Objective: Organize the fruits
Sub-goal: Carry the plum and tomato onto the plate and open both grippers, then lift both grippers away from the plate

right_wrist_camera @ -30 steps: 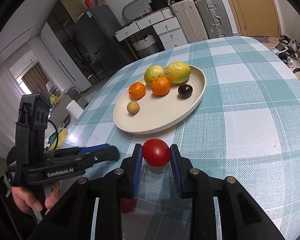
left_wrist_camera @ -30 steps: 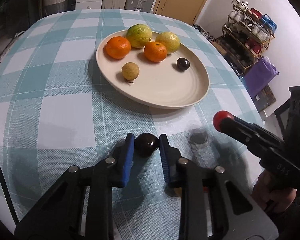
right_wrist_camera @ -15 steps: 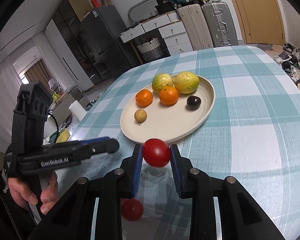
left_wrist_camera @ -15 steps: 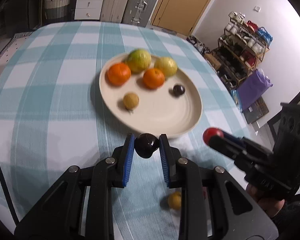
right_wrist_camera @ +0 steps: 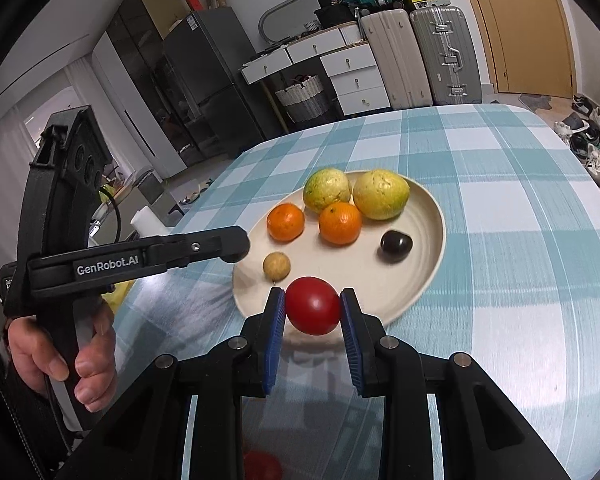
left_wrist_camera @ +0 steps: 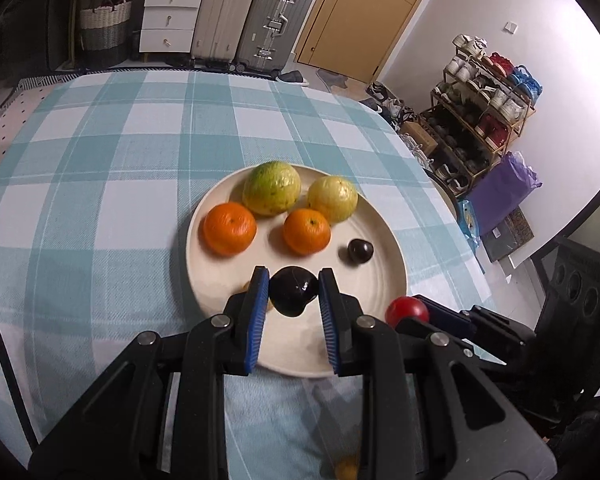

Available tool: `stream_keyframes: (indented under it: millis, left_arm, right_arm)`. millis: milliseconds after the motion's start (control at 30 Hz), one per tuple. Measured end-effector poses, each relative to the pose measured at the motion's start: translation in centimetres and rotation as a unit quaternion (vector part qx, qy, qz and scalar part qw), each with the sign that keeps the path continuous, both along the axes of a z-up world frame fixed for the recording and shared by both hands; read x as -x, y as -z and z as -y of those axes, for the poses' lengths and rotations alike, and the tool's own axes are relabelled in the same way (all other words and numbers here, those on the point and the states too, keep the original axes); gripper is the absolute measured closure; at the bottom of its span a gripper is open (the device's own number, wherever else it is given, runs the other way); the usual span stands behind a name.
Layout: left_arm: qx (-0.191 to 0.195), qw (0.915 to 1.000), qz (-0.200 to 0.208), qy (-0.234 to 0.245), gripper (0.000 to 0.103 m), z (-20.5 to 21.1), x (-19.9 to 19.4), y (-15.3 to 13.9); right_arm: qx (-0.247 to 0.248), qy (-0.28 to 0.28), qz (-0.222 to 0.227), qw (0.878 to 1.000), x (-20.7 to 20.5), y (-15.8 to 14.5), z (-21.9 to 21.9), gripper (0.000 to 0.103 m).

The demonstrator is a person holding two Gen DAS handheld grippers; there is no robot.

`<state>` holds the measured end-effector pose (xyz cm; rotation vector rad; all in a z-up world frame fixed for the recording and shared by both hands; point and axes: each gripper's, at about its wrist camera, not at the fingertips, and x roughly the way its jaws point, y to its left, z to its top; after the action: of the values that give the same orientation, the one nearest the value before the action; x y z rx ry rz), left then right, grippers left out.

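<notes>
My left gripper [left_wrist_camera: 293, 292] is shut on a dark plum [left_wrist_camera: 293, 290] and holds it above the near part of the cream plate [left_wrist_camera: 384, 236]. My right gripper [right_wrist_camera: 313, 312] is shut on a red tomato [right_wrist_camera: 313, 310] above the plate's near rim [right_wrist_camera: 428, 276]. On the plate lie two oranges [left_wrist_camera: 230, 228] [left_wrist_camera: 306, 231], two yellow-green guavas [left_wrist_camera: 272, 188] [left_wrist_camera: 333, 199], another dark plum [left_wrist_camera: 360, 251] and a small tan fruit [right_wrist_camera: 276, 266]. The tomato also shows in the left wrist view [left_wrist_camera: 406, 310].
A second red fruit [right_wrist_camera: 262, 465] and a small yellow fruit [left_wrist_camera: 346, 469] lie on the checked tablecloth [left_wrist_camera: 100, 200] below the grippers. Suitcases [left_wrist_camera: 274, 24] and drawers stand beyond the table; a shoe rack [left_wrist_camera: 480, 112] is at the right.
Both grippers rose and moved forward with their fruit, from over the cloth to over the plate's near part. The plum was lifted off the table.
</notes>
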<state>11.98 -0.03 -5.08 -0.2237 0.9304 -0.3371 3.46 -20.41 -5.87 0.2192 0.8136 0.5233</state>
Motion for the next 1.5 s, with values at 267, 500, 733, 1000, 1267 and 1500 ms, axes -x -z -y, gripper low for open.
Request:
stream_keyframes:
  millis: [267,500,733,1000,1267,1500]
  left_arm:
    - [-0.004,1.0000,-0.008,0.001,0.081,0.6,-2.9,1.2]
    - [-0.003,0.9999,-0.015,-0.002,0.081,0.7,-4.5,2.0]
    - [-0.002,0.9997,-0.024,-0.006,0.081,0.8,-5.6,3.0]
    - [-0.002,0.9997,-0.024,-0.002,0.081,1.0,-6.4,3.4]
    - [0.003,0.9997,-0.023,0.000,0.080,1.3,-6.5,3.0]
    - [-0.004,0.9998,-0.014,-0.011,0.066,0.7,-5.6,1.8]
  right_arm:
    - [0.003,0.008,0.001,1.000,-2.9,-0.1,0.0,0.075]
    - [0.011,0.012,0.001,1.000,-4.7,0.1,-0.3,0.075]
    - [0.023,0.014,-0.002,1.000,-5.9,0.6,-0.7,0.075]
    - [0.028,0.022,0.001,0.999,-6.9,0.8,-0.7,0.075]
    - [0.031,0.028,0.003,0.999,-7.2,0.7,-0.6,0.062]
    - [0.015,0.041,0.032,0.999,-6.3,-0.7,0.3,0.051]
